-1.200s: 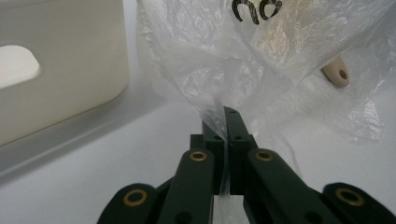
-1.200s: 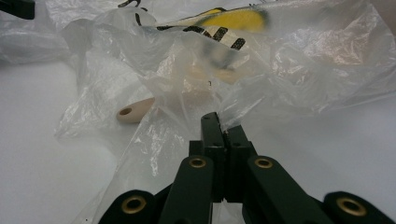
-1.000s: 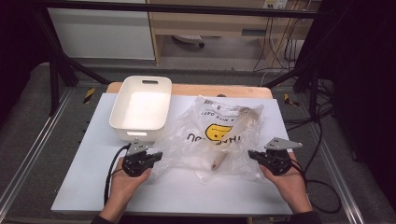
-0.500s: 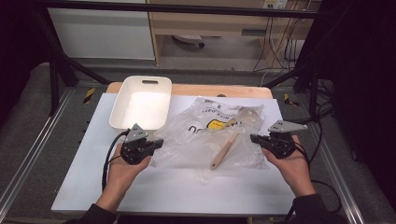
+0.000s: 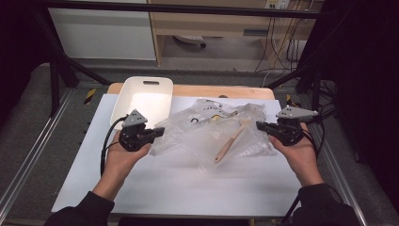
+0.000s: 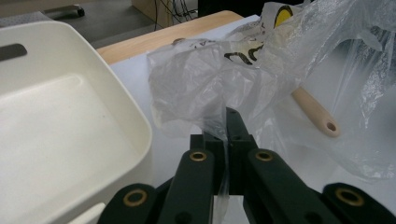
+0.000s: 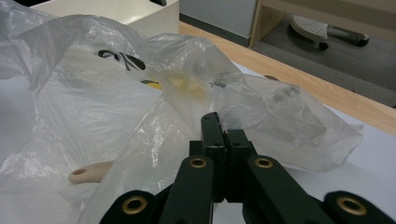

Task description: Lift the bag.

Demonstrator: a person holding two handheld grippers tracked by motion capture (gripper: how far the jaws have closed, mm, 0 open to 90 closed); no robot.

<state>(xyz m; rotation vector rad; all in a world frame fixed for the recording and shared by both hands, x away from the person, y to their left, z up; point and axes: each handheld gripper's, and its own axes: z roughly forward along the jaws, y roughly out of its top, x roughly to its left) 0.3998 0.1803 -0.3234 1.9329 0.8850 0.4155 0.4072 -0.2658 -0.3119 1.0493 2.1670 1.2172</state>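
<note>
A white tray (image 5: 143,96) with a slot handle is sitting at the far left corner of the table (image 5: 188,174), its far end lying over the bare wooden strip (image 5: 226,90) running along the table's far edge.

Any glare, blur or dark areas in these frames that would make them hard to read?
High view: bright light washes out the white tray, while the surroundings fall to near black. Left gripper view: the near jaws are soft, the plastic bag and the wooden handle are sharper. Right gripper view: the bag shows small glints, and the background is blurred.
</note>
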